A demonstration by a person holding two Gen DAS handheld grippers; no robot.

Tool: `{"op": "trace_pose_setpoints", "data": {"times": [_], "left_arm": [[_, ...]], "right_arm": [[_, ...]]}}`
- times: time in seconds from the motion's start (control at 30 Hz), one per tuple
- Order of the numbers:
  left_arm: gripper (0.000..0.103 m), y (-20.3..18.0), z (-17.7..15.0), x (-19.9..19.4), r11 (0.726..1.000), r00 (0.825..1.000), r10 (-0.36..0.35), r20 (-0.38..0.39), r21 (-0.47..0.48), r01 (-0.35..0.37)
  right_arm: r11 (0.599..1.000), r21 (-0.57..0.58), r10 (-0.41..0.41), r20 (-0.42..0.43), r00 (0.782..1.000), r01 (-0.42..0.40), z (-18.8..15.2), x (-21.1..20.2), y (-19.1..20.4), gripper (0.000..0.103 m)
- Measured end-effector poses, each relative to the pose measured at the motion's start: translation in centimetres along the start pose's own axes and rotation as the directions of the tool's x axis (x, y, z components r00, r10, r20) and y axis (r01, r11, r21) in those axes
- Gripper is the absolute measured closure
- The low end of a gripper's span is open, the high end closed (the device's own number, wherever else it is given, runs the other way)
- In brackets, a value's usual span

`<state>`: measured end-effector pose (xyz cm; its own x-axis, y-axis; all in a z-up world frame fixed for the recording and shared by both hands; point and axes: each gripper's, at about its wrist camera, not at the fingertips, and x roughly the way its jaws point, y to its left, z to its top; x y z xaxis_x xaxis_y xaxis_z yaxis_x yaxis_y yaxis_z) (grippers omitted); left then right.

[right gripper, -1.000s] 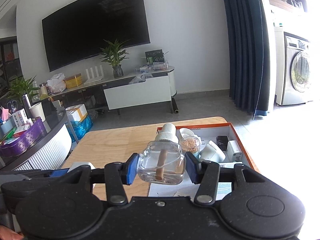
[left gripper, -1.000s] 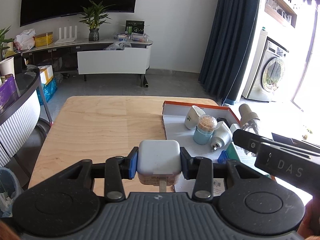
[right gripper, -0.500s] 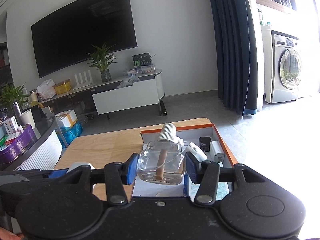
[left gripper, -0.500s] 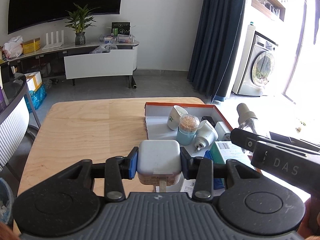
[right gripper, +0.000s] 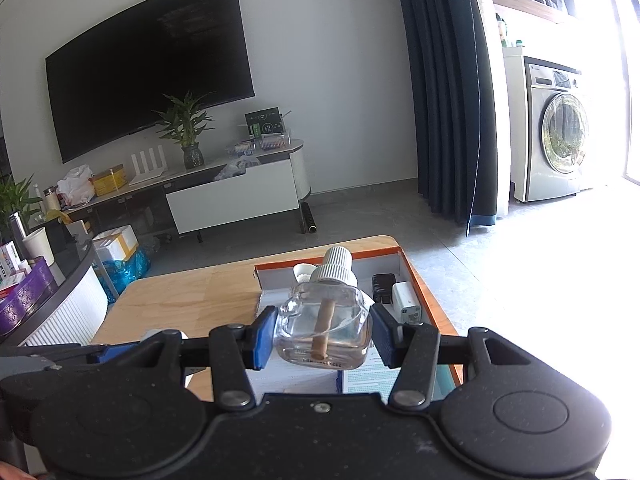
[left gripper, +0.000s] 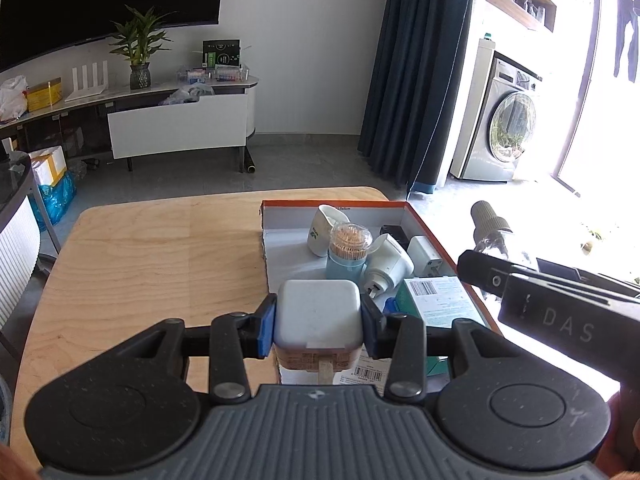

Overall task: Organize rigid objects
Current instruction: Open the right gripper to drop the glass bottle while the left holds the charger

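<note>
Two tongs, left tongs clamping white box, right tongs clamping bottle

place: I'm in a home living room
signs: wall television, low media console, potted plant, washing machine, dark curtain

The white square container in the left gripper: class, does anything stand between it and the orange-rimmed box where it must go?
Nothing blocks the approach. The white square container hangs over the orange-rimmed box's near end, but the toothpick jar and white plug crowd the floor just beyond.
</note>
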<state>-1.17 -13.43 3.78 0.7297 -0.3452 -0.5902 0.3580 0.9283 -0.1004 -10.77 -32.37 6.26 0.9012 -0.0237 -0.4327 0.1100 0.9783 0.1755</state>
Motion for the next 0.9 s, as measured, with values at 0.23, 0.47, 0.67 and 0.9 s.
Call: {"op": "trace_pose_setpoints", "data": {"times": [0.23, 0.47, 0.67, 0.9], "left_arm": [[0.061, -0.4, 0.1, 0.8, 1.0, 1.0, -0.015, -0.014, 0.008, 0.015], [0.061, -0.6, 0.1, 1.5, 1.0, 0.999, -0.027, -0.031, 0.01, 0.027], [0.061, -0.9, 0.3, 2.0, 0.999, 0.999, -0.035, -0.039, 0.015, 0.036], [0.061, -1.5, 0.3, 2.8, 0.999, 0.997, -0.047, -0.056, 0.022, 0.048]], "right_arm": [[1.0, 0.013, -0.016, -0.004, 1.0, 0.016, 0.1, 0.5, -0.7, 0.043], [0.999, 0.024, -0.029, -0.012, 1.0, 0.029, -0.1, 1.0, -1.3, 0.043], [0.999, 0.034, -0.038, -0.017, 0.999, 0.038, -0.1, 1.3, -1.9, 0.043], [0.998, 0.037, -0.043, -0.02, 0.999, 0.044, 0.2, 2.1, -2.2, 0.043]]}}
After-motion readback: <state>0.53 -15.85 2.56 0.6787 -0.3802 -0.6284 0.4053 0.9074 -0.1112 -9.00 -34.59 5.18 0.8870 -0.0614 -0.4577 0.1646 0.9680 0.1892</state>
